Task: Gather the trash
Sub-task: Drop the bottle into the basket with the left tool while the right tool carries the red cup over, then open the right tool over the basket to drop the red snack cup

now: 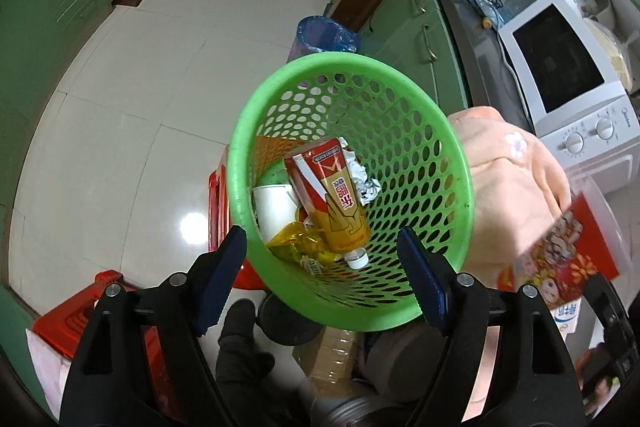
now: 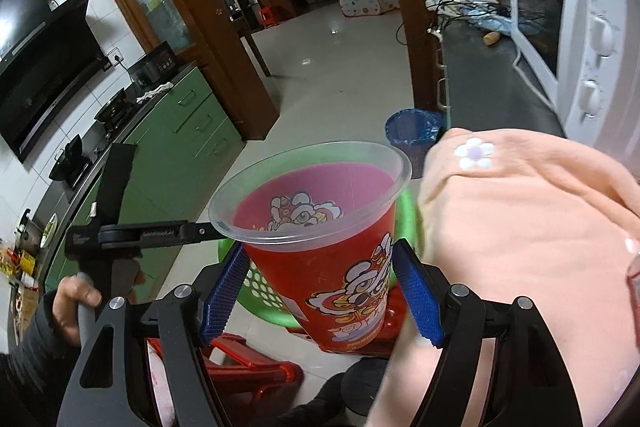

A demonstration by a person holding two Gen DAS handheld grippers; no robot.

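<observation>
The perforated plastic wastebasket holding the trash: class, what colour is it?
Bright green. The perforated plastic wastebasket shows best in the left wrist view.

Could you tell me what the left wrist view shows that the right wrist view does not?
Only the left wrist view looks into the green basket: a drink bottle, a white cup, crumpled foil and a yellow wrapper. Only the right wrist view shows the right gripper closed on the red cartoon cup, seen whole, plus the range hood. Both show the basket, the microwave, the blue-lined bin and a peach sleeve.
</observation>
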